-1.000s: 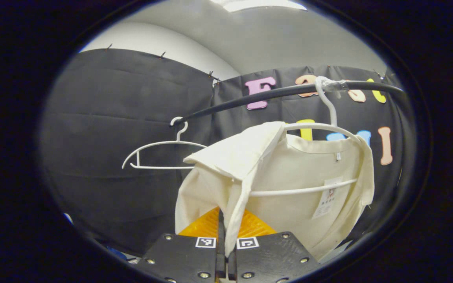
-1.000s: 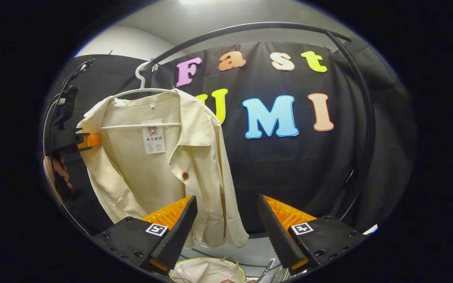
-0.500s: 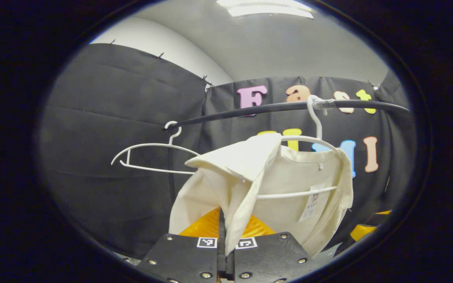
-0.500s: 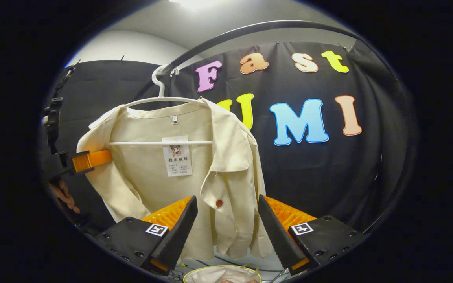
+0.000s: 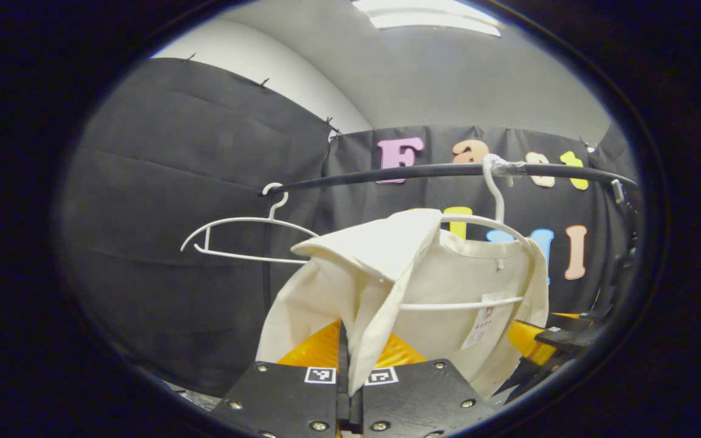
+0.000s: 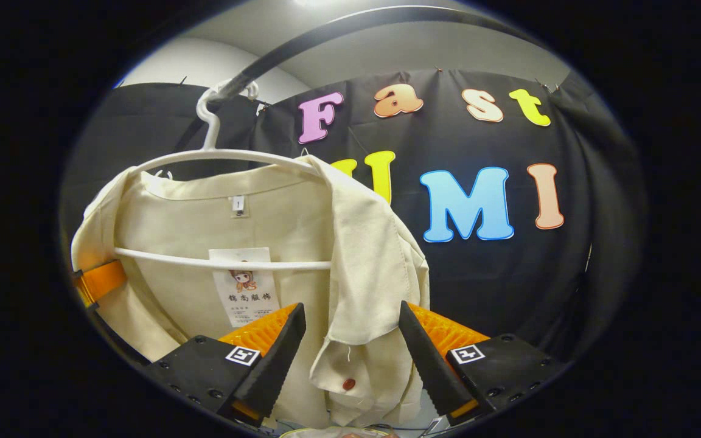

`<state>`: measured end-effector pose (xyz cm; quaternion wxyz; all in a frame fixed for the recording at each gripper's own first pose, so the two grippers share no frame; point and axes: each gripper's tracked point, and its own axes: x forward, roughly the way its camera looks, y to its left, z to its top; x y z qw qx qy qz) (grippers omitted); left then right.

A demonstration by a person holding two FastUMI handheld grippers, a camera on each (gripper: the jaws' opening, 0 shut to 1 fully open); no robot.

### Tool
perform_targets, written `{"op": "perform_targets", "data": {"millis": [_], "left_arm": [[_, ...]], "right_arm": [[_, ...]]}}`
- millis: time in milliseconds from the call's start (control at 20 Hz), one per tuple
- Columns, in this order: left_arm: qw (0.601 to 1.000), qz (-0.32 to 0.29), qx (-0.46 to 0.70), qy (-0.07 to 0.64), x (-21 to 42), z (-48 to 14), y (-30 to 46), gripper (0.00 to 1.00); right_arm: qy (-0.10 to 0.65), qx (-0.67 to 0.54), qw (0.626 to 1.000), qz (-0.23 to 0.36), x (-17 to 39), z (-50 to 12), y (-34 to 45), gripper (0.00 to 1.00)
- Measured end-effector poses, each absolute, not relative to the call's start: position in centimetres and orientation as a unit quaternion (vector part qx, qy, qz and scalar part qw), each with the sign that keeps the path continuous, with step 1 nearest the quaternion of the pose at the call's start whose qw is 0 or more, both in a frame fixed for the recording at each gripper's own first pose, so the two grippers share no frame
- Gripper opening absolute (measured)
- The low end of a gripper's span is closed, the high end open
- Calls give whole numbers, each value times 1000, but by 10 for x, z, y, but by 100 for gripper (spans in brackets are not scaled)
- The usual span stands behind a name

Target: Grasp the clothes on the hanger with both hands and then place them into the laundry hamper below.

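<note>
A cream shirt point(image 5: 448, 286) point(image 6: 277, 225) hangs open on a white hanger point(image 5: 496, 222) point(image 6: 216, 155) from a black rail point(image 5: 423, 173). My left gripper point(image 5: 350, 389) is shut on the shirt's left front edge, the cloth pinched between both fingers. My right gripper point(image 6: 350, 365) stands open, its fingers on either side of the shirt's right collar and front flap with a red button point(image 6: 347, 384). In the right gripper view the left gripper point(image 6: 98, 283) shows at the shirt's left side. In the left gripper view the right gripper point(image 5: 539, 344) shows at the lower right.
An empty white hanger point(image 5: 247, 240) hangs on the rail to the left of the shirt. The rail point(image 6: 302, 42) arches overhead in the right gripper view. The rim of a pale hamper point(image 6: 338, 433) peeks at the bottom edge below the shirt.
My right gripper has moved in toward the shirt, so the collar flap now lies between its open fingers. The left gripper keeps its hold on the cloth.
</note>
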<state>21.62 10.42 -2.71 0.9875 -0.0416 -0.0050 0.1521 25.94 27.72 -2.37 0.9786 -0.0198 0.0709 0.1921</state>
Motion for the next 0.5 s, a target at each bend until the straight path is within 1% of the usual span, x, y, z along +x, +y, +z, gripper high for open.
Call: {"op": "perform_targets", "data": {"millis": [150, 250, 300, 350, 400, 450, 500], "left_arm": [[987, 154, -32, -6, 214, -27, 104, 2], [988, 154, -22, -4, 213, -25, 103, 2], [988, 154, -18, -2, 213, -24, 101, 2], [988, 153, -14, 0, 211, -23, 101, 2], [988, 153, -12, 1, 209, -22, 101, 2], [988, 153, -12, 0, 207, -21, 101, 2], [988, 154, -13, 0, 205, -20, 101, 2]], "right_arm": [[81, -27, 981, 176, 278, -38, 276, 98], [79, -24, 981, 178, 288, -41, 279, 98], [77, -22, 980, 182, 291, -42, 281, 92], [80, -23, 980, 183, 296, -44, 282, 92], [82, -21, 979, 187, 300, -45, 282, 70], [86, -12, 976, 199, 302, -45, 285, 56], [89, 1, 973, 215, 305, -45, 289, 38]]}}
